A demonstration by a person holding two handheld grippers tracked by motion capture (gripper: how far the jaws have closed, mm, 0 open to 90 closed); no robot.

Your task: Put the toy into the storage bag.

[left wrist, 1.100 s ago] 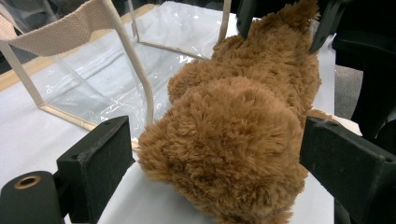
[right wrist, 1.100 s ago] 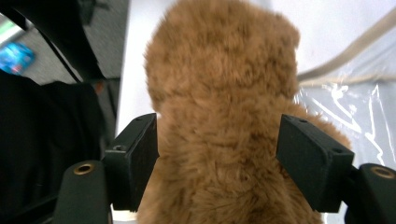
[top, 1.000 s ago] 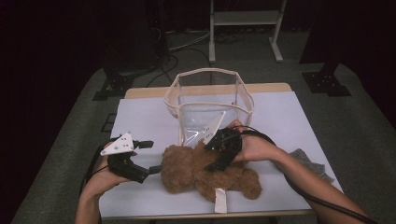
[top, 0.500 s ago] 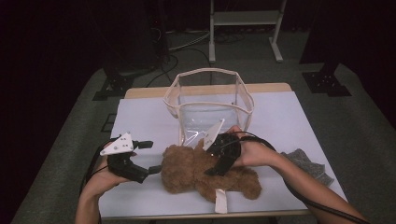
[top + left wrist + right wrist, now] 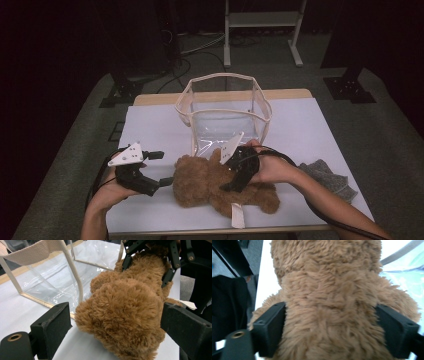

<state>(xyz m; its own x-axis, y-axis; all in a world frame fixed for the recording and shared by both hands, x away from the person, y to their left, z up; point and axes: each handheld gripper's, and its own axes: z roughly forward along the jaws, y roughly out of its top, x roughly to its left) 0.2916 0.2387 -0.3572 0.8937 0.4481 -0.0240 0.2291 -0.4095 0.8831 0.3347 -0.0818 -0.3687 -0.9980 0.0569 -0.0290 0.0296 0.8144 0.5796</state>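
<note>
A brown teddy bear (image 5: 200, 182) lies on the white table (image 5: 150, 130), just in front of a clear bag with beige trim (image 5: 225, 125). My left gripper (image 5: 161, 168) stands open beside the bear's head (image 5: 120, 315), jaws on either side without pressing. My right gripper (image 5: 234, 175) comes down over the bear's body (image 5: 329, 302). Its jaws have just been opening, and they straddle the torso with fur brushing both pads (image 5: 269, 330). In the left gripper view, the right gripper (image 5: 150, 262) hangs over the bear's far end.
The bag (image 5: 50, 277) stands upright with its mouth open, close behind the bear. A grey cloth (image 5: 330, 177) lies at the table's right edge. A white tag (image 5: 236, 215) sticks out from the bear near the front edge. A metal rack (image 5: 260, 20) stands beyond the table.
My right gripper has sunk lower onto the bear and its jaws have spread wider around the body. The left gripper and the bag have stayed put.
</note>
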